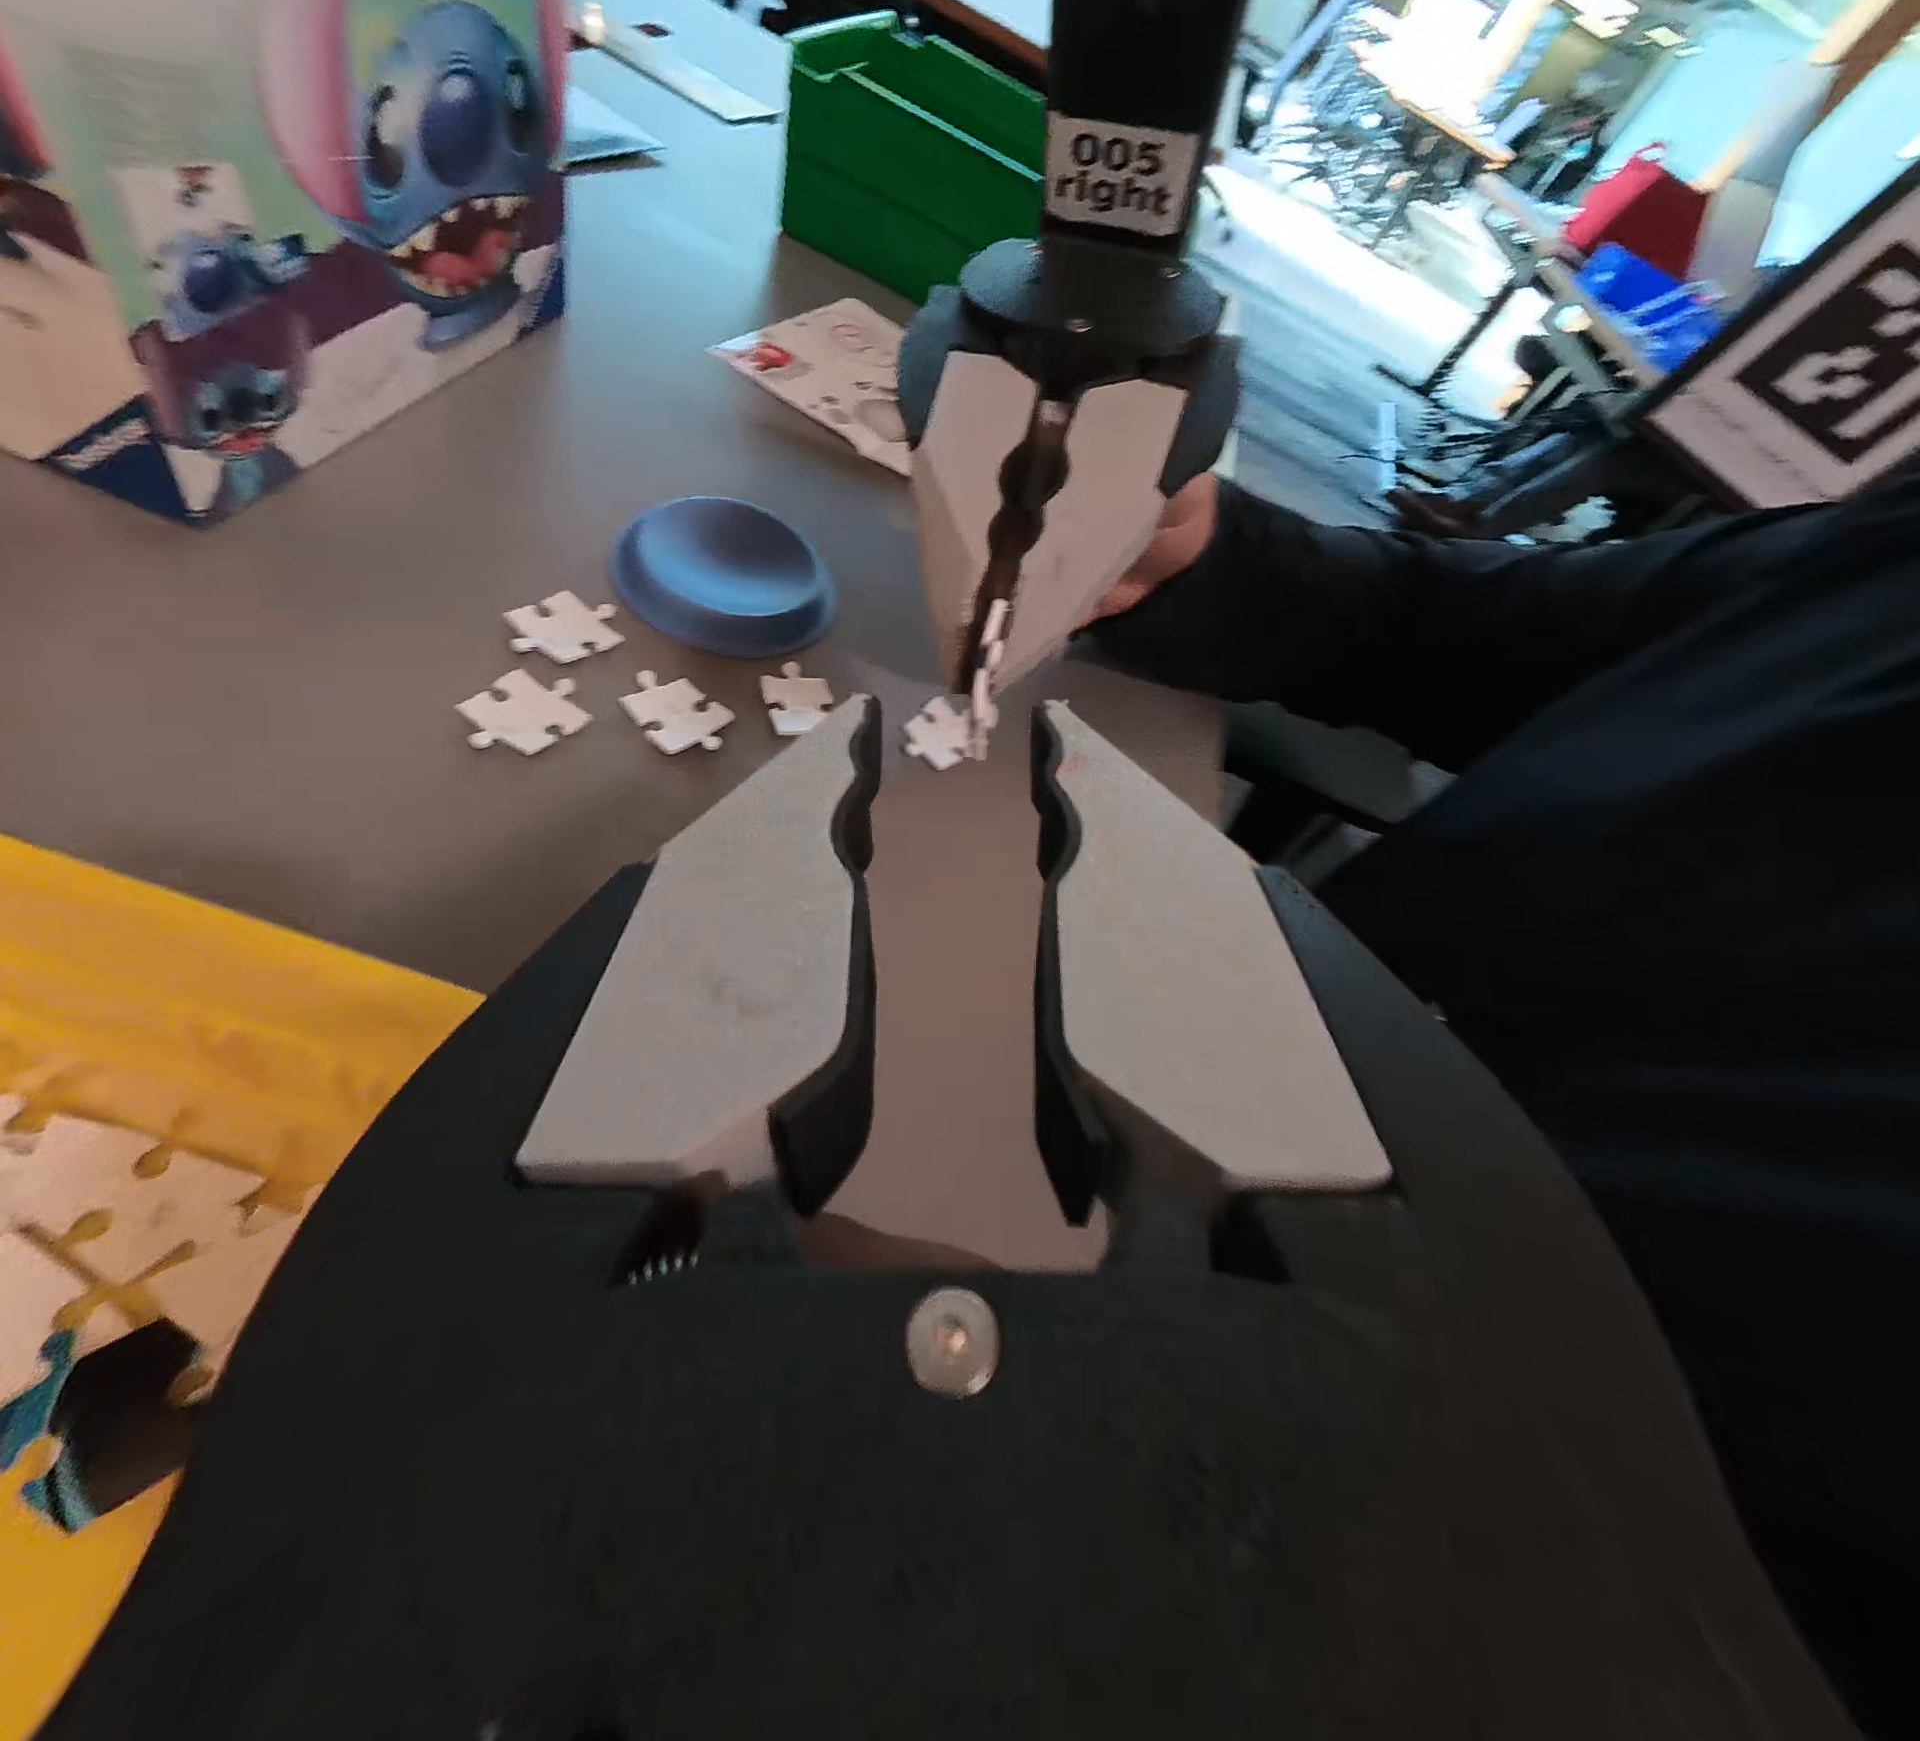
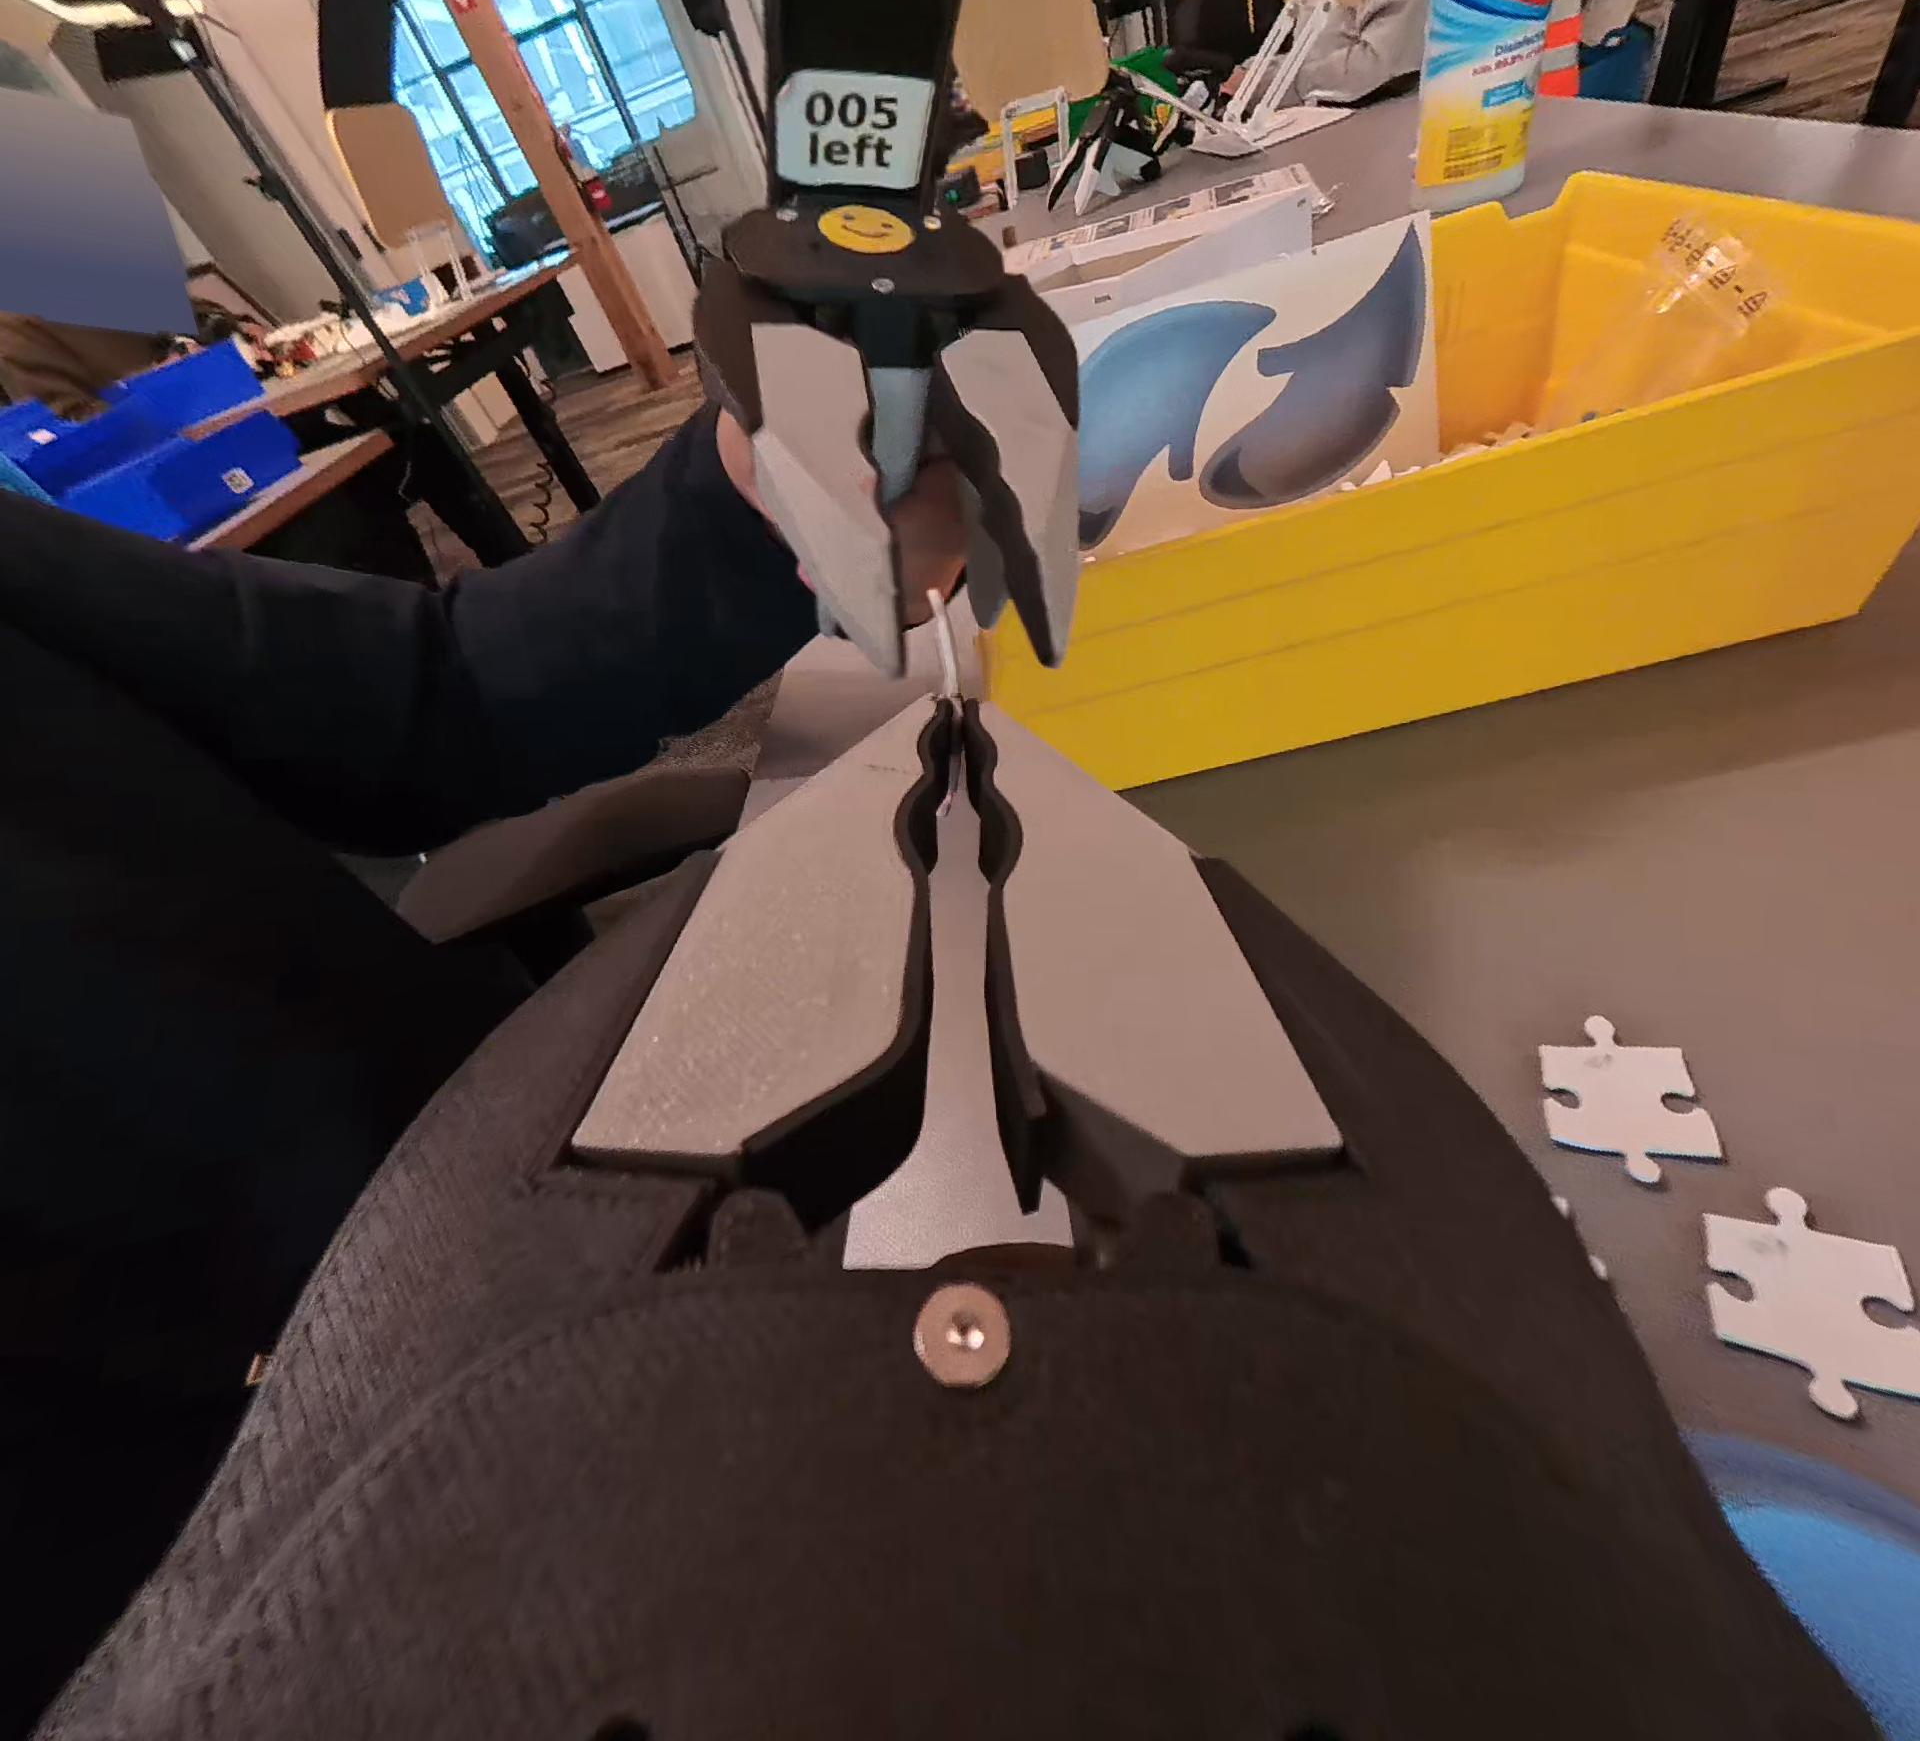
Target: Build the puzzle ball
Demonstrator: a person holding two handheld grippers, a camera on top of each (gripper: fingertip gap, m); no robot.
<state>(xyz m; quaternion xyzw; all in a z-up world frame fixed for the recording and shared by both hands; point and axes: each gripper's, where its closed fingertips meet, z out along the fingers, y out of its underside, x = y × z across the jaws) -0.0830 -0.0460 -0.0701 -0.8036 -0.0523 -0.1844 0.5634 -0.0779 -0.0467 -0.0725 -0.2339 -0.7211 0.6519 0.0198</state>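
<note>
The right gripper (image 1: 977, 689) points tips-down, jaws clenched on joined white puzzle pieces (image 1: 951, 727); the left gripper (image 1: 956, 725) faces it, jaws released, above the grey bench (image 1: 312, 808).

Puzzle pieces loose on table: four (image 1: 562, 626). Pieces held in gripper: at least one (image 1: 943, 731). Blue stand: one (image 1: 723, 574). Puzzle box: one (image 1: 260, 164). Yellow bin: one (image 2: 1507, 611). Green bin: one (image 1: 904, 153).

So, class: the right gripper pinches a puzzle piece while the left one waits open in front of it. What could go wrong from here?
1. The right gripper pinches the puzzle piece only by its edge at the very tips; it may twist or slip out.
2. The left gripper, jaws open, sits very close; closing off-centre could knock the piece free.
3. A dropped piece could land among the loose pieces on the table.
</note>
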